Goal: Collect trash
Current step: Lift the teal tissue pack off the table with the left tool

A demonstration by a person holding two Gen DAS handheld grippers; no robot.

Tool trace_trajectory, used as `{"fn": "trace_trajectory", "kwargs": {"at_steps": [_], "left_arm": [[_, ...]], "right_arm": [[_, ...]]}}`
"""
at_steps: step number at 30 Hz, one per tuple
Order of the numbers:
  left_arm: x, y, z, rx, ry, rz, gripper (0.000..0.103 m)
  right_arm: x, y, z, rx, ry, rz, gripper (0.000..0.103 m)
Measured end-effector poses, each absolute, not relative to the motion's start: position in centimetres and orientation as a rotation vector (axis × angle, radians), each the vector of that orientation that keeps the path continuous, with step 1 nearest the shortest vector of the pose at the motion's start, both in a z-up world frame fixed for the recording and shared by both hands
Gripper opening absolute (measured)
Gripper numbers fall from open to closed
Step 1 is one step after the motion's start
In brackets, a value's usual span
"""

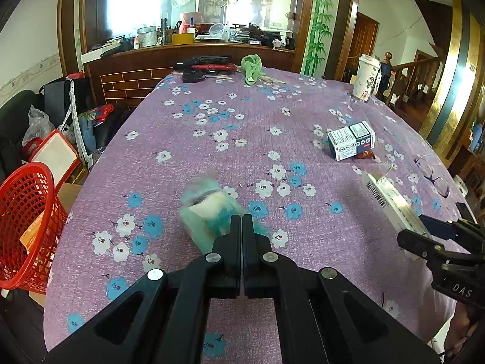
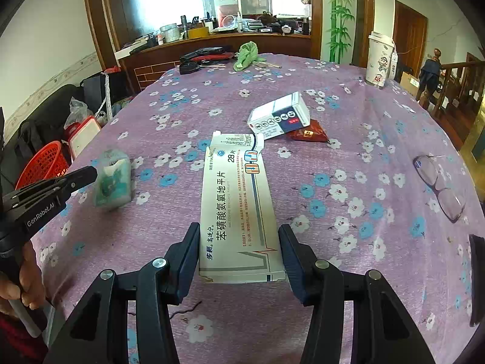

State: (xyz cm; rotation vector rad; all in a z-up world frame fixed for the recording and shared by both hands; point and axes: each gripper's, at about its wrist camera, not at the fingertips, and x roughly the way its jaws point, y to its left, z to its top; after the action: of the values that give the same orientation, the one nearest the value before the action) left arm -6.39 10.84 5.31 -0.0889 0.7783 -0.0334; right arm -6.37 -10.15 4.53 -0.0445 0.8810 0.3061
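The left gripper (image 1: 242, 223) is pinched closed on a blurred teal tissue pack (image 1: 209, 209), lifted beside the long white medicine box (image 2: 239, 209). The right gripper (image 2: 239, 253) is spread open, its fingers either side of that box's near end. Beyond the box lies a smaller carton (image 2: 280, 116); the red basket (image 1: 27, 230) stands off the table's (image 1: 272, 112) left edge.

bright window (image 1: 136, 0) glare behind, fisheye-curved edges, teal packet (image 1: 209, 212) motion-blurred.
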Motion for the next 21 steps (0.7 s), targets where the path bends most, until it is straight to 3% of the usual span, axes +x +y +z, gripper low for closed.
{"fn": "trace_trajectory", "kwargs": {"at_steps": [5, 7, 9, 15, 21], "left_arm": [[-6.4, 11.0, 5.4, -0.089, 0.794, -0.038, 0.000], [-6.0, 11.7, 5.0, -0.119, 0.827, -0.015, 0.017], [-5.9, 12.5, 4.6, -0.140, 0.836, 0.026, 0.064], [-5.2, 12.4, 3.5, -0.171, 0.877, 0.095, 0.070], [-2.8, 11.6, 1.6, -0.176, 0.929, 0.181, 0.070]], "right_arm": [[-6.5, -9.9, 4.6, -0.048, 0.881, 0.309, 0.056], [-6.5, -9.9, 4.6, -0.048, 0.883, 0.307, 0.055], [-6.5, -9.9, 4.5, -0.045, 0.885, 0.308, 0.055], [-6.2, -10.1, 4.0, -0.030, 0.893, 0.322, 0.055], [-6.3, -10.8, 3.8, -0.022, 0.890, 0.329, 0.056]]}}
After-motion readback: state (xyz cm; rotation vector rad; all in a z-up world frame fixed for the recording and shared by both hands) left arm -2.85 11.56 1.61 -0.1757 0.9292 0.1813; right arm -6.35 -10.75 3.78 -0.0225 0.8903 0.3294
